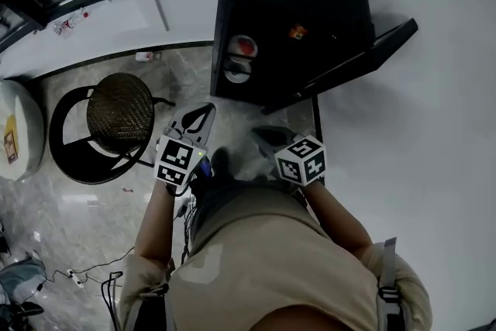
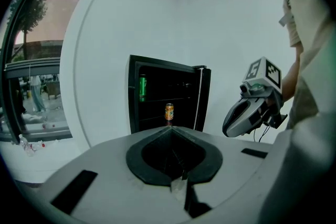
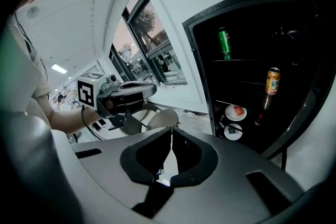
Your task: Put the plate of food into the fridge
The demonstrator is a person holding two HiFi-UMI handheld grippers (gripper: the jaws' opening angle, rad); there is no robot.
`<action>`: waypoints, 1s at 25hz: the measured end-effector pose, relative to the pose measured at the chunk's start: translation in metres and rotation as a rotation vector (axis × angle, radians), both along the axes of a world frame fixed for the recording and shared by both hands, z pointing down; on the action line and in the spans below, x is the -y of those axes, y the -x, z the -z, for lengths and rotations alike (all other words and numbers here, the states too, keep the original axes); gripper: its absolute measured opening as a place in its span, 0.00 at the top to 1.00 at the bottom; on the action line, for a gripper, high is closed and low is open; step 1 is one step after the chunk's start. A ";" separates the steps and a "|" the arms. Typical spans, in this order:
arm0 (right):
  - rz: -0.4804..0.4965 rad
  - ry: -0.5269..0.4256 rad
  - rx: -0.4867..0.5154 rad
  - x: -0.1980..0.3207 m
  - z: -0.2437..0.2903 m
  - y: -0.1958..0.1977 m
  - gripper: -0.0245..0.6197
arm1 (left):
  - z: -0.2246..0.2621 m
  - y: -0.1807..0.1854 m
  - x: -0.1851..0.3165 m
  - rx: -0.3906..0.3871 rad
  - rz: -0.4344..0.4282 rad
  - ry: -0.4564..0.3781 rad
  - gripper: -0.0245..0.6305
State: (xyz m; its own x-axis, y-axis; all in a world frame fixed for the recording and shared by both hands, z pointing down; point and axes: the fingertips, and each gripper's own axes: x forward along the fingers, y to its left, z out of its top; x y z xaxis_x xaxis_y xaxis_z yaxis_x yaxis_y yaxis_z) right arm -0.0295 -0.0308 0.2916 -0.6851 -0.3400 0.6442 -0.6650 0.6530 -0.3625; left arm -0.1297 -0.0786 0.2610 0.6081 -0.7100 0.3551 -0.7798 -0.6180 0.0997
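The plate of food (image 3: 235, 112) sits on a lower shelf inside the open fridge (image 1: 294, 12), near the left edge of its opening, with a second plate (image 3: 232, 131) just under it. Both lie ahead of the two claws and well apart from them. The left claw (image 2: 169, 127) has its jaws together on nothing, and the right claw (image 3: 171, 128) is likewise closed and empty. Being round, the plate has no long axis to line up with.

The placing looks done, so the door (image 1: 364, 58) likely matters next. It swings out on the right, nearer the right claw.

The floor (image 1: 101, 213) is glossy stone. A wicker chair (image 1: 120, 112) stands left of the fridge, against white walls.
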 end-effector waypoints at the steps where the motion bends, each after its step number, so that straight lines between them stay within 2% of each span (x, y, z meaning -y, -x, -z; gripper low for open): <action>1: -0.004 0.000 0.003 0.000 0.001 0.000 0.92 | 0.001 -0.001 -0.001 0.000 -0.003 0.000 0.95; 9: -0.041 0.001 0.044 0.001 0.001 -0.008 0.92 | -0.002 -0.017 -0.010 0.013 -0.026 0.027 0.95; 15: -0.071 -0.002 0.087 -0.002 0.004 -0.021 0.92 | 0.010 -0.036 -0.012 0.039 -0.051 0.009 0.95; 25: -0.130 -0.024 0.158 -0.021 0.015 -0.069 0.92 | 0.025 -0.095 -0.029 0.098 -0.118 -0.018 0.95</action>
